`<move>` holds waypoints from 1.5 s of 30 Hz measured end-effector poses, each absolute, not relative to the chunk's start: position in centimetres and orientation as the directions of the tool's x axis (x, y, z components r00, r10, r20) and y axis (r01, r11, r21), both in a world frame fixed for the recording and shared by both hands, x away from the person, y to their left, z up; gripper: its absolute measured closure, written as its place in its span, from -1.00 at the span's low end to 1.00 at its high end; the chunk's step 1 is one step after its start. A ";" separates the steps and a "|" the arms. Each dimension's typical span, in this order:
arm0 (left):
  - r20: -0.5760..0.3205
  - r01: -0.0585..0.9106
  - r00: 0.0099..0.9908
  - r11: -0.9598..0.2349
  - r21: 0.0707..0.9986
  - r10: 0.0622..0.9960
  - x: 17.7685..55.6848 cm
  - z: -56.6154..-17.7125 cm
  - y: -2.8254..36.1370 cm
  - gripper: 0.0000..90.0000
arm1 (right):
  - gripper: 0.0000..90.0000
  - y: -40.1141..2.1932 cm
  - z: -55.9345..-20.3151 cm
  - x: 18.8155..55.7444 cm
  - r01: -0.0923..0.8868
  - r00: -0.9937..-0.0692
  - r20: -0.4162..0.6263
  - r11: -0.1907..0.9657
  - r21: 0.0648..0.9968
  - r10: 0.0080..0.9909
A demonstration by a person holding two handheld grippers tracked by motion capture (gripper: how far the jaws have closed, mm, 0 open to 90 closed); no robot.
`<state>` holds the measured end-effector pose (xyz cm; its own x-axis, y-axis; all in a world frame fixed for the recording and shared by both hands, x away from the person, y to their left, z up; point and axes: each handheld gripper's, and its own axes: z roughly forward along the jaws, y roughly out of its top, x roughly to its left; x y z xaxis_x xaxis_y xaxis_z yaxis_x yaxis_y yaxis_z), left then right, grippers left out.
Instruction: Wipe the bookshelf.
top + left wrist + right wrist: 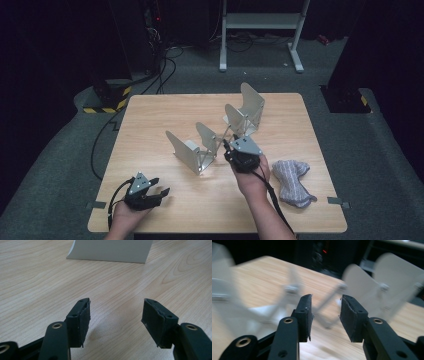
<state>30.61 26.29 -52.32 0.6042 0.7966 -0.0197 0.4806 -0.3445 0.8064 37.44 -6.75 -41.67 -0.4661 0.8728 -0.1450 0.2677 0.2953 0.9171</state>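
Observation:
A folding metal rack of several upright plates joined by scissor links stands across the middle of the wooden table. My right gripper hovers at the rack's near side, pointing at it. In the right gripper view its jaws stand open with nothing between the pads, and the rack is blurred beyond them. My left gripper rests low at the table's near left corner. It is open and empty, with one rack plate farther off.
A grey knitted cloth lies bunched on the table's near right, beside my right hand. Beyond the far edge are a white stand frame, cables on grey carpet and a dark box with yellow-black tape.

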 end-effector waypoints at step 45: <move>-0.023 0.489 0.594 -0.338 0.804 0.804 30.6 -52.6 25.8 -0.13 | 0.35 -5.5 -43.5 31.4 0.192 -0.646 -0.143 0.341 0.920 0.750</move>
